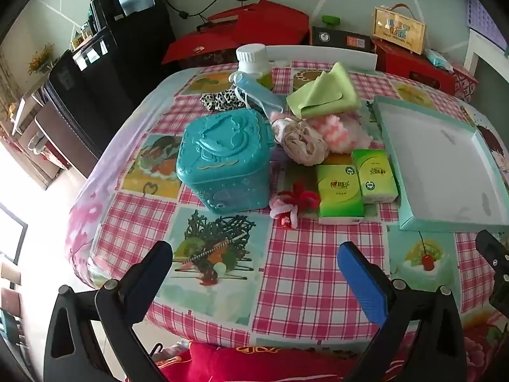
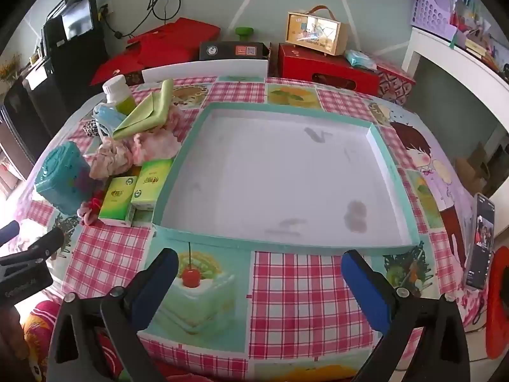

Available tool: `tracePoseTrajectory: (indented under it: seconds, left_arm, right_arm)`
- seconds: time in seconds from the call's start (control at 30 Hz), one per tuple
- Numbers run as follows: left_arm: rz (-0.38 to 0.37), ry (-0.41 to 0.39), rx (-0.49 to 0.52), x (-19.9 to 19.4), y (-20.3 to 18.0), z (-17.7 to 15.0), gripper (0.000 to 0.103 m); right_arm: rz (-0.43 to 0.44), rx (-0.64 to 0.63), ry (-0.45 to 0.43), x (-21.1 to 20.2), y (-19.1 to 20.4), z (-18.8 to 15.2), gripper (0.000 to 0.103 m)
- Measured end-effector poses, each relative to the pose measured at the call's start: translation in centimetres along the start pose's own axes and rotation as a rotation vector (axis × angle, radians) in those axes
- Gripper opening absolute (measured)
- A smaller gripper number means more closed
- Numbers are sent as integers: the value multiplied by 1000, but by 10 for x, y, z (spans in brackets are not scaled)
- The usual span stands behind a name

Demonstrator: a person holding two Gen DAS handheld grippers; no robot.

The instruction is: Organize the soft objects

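A shallow teal-rimmed box with a white inside lies on the table; it also shows at the right of the left wrist view. Left of it lie two green tissue packs, a beige and pink cloth bundle, a folded green cloth, a blue mask and pink-red hair ties. My left gripper is open above the near table edge. My right gripper is open in front of the box.
A teal plastic container stands left of the cloths, a white-capped bottle behind them. A phone leans at the table's right edge. Red boxes and black cases stand beyond the table.
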State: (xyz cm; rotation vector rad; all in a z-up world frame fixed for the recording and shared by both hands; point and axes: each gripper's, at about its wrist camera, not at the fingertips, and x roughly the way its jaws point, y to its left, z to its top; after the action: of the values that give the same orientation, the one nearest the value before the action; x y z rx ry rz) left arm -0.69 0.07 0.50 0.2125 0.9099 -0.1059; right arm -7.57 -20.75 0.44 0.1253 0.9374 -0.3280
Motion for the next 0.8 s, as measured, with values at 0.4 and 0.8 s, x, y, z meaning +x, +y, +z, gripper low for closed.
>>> tracePoseTrajectory:
  seconds: [0.4,0.8]
  left_arm:
    - [2,44,15,9,-1,3,103]
    - [6,50,16,11,-1,1,103]
  right_arm:
    - [-30,-40,1,0,4,2,103]
    - [-42,-48,-4,-1,7,1,103]
